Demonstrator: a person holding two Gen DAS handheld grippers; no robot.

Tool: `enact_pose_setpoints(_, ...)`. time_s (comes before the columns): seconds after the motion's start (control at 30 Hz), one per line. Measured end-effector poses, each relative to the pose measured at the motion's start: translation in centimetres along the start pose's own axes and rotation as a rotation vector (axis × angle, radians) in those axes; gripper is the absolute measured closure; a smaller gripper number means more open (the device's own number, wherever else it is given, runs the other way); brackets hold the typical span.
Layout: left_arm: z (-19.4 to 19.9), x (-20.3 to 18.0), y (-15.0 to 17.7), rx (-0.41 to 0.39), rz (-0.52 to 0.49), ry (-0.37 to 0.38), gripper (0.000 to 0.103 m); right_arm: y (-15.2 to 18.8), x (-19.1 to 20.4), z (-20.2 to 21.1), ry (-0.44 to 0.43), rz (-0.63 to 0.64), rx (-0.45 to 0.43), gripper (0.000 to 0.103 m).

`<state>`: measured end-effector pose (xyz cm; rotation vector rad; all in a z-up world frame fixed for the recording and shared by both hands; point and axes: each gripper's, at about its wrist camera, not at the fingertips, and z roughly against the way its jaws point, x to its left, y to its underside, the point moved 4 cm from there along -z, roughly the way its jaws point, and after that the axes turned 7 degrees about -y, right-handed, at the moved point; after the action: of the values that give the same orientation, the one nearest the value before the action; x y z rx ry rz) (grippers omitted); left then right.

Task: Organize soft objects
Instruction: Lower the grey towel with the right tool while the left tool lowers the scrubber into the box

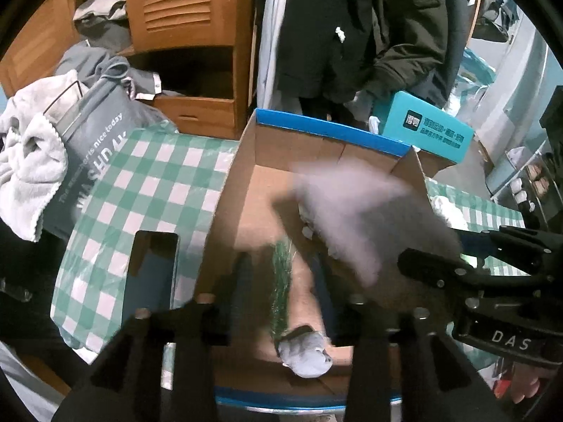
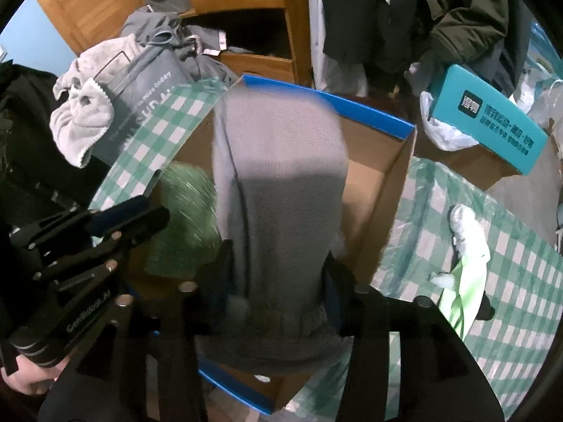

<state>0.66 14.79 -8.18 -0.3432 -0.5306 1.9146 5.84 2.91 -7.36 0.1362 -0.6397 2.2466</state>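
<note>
An open cardboard box (image 1: 330,133) with a blue rim stands on the green-check tablecloth. My left gripper (image 1: 283,281) points down into it, fingers apart; a blurred green soft item (image 1: 281,274) and a small grey rolled sock (image 1: 306,351) lie between and below them, not pinched. My right gripper (image 2: 279,277) also hangs over the box (image 2: 373,112), fingers apart, with a wide grey fleece cloth (image 2: 281,183) lying loose between them. From the left wrist that cloth (image 1: 355,218) is a blur beside the right gripper (image 1: 436,249). The left gripper (image 2: 155,209) shows beside the green item (image 2: 186,218).
A phone (image 1: 151,274) lies on the cloth left of the box. A grey laundry bag (image 1: 95,147) and white towel (image 1: 28,161) sit at the far left. A teal box (image 1: 425,133), wooden cabinet (image 1: 190,35) and hanging dark jackets (image 1: 352,35) stand behind. A white-green bundle (image 2: 468,246) lies right.
</note>
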Motion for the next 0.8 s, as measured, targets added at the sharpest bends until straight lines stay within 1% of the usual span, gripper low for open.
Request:
enact_pose_setpoints(0.13, -0.3, -0.4, 0.1, 0.022, -0.010, 0.003, 0.057, 0.1, -0.8, 0.3, 0.017, -0.019, -0.009, 0.050)
enact_pose_setpoints(0.3, -0.1, -0.9, 0.1, 0.015, -0.018, 0.002, 0.047, 0.3, -1.7, 1.4, 0.028, -0.034, -0.029, 0.046)
enact_pose_setpoints(0.5, 0.6, -1.9, -0.1, -0.003, -0.018, 0.016, 0.043, 0.8, -2.8, 2.9, 0.056, -0.030, -0.051, 0.040)
enact_pose_setpoints(0.8, 1.4, -5.0, -0.1, -0.017, -0.063, 0.055, 0.042, 2.2, -5.5, 4.9, 0.078, -0.062, -0.067, 0.040)
